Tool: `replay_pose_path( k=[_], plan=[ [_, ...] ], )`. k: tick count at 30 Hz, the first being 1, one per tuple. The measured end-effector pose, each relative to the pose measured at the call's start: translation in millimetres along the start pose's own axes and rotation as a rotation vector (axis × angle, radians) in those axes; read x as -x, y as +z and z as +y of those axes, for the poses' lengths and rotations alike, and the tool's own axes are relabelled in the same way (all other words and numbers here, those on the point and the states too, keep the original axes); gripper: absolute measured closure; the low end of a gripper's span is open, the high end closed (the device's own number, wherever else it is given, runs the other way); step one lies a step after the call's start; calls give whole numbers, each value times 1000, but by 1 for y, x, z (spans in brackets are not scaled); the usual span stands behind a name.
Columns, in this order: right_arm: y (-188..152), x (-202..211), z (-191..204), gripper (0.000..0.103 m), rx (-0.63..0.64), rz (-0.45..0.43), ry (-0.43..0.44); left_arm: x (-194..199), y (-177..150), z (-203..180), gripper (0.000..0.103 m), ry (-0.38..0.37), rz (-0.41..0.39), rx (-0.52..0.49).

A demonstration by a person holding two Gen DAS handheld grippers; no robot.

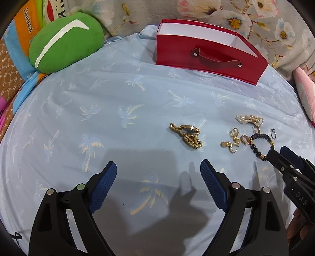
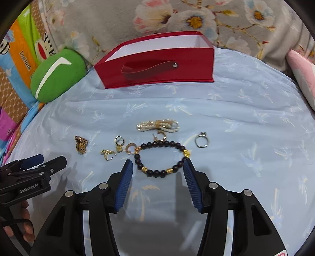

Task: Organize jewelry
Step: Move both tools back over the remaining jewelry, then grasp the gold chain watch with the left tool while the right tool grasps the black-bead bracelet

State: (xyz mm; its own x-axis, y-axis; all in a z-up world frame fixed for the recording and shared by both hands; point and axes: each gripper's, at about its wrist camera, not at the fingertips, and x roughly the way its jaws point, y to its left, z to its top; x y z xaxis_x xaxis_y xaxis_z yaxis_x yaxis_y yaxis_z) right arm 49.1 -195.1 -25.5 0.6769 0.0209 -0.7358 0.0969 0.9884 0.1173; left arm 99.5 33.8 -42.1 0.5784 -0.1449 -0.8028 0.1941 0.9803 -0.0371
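A black bead bracelet [image 2: 160, 156] with gold beads lies on the blue sheet, between the tips of my open right gripper [image 2: 158, 164]. It also shows in the left wrist view [image 1: 261, 144]. Around it lie a pearl bracelet [image 2: 157, 126], a silver ring [image 2: 201, 140], several gold earrings [image 2: 118, 147] and a gold watch [image 1: 186, 135]. A red open box [image 2: 157, 65] stands behind them. My left gripper [image 1: 158, 169] is open and empty, left of the watch.
A green cushion [image 1: 67, 42] lies at the back left. A floral blanket [image 2: 177, 17] runs behind the box. A pink pillow [image 2: 303, 72] is at the right edge of the bed.
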Motion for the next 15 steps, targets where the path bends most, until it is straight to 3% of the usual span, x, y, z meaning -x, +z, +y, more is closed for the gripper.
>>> replay_pose_path(
  k=[7,9,15],
  plan=[
    [0,-18,11,59,66,38,-22,-2,-4,11,19,2,14,31],
    [0,-21,12,70,70,56,-14,-2,-4,13,19,-2,17,33],
    [-2,-21,13,78,101,60,-22,1,-2,10,19,-26,16,34]
  ],
)
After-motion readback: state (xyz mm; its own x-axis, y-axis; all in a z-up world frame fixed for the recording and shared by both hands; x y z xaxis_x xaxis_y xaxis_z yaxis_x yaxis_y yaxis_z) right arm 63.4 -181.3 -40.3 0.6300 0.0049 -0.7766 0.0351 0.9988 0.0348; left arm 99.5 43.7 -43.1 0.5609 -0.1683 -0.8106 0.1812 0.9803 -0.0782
